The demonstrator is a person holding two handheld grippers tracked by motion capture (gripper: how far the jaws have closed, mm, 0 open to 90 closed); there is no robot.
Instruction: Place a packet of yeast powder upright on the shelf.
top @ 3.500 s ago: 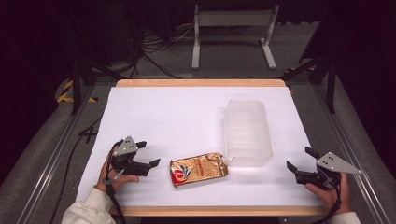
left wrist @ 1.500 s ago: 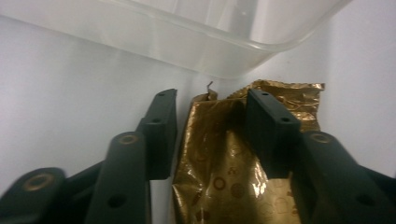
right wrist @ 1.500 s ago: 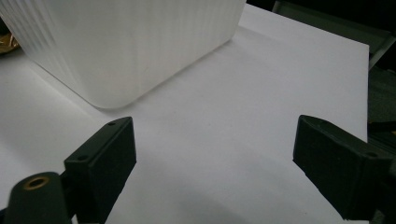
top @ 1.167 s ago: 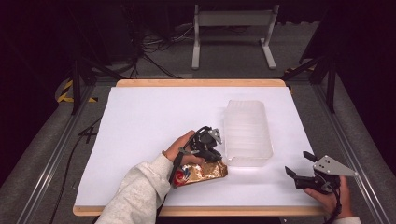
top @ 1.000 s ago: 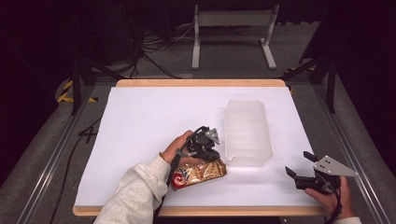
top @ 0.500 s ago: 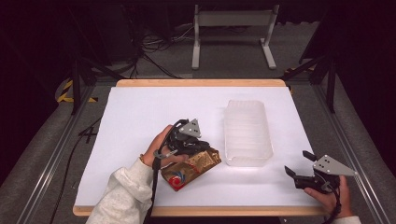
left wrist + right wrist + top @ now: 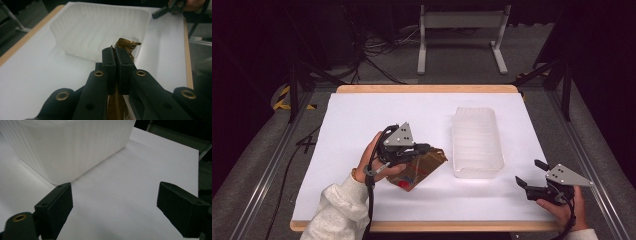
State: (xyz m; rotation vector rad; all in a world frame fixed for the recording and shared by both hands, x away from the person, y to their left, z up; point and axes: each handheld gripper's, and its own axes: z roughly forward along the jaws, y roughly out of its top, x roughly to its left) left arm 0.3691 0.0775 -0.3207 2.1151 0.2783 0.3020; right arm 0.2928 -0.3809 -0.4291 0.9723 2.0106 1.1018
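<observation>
Lying across the frame's middle is the white table (image 7: pixel 362 115) | plastic tray (image 7: pixel 477 142) sitting right of centre | left gripper (image 7: pixel 424 148) pinching the brown wrapper (image 7: pixel 422 167) at centre, jaws closed | right gripper (image 7: pixel 531 174) hovering lower right, jaws spread wide, holding nothing.

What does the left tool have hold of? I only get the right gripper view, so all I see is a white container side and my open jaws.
Observer: The left tool is shut on a brown and gold snack packet, pinching it by an edge.
Operator: Is the packet off the table?
Observer: Partly, I think. In the high view its far end tilts up toward the container while the near end looks low over the white table.
Operator: Anything inside the container?
Observer: No. The left gripper view looks into it and shows only bare ribbed plastic.
Operator: Where is my tool relative to it?
Observer: The right tool sits near the container's near right corner, apart from it.
</observation>
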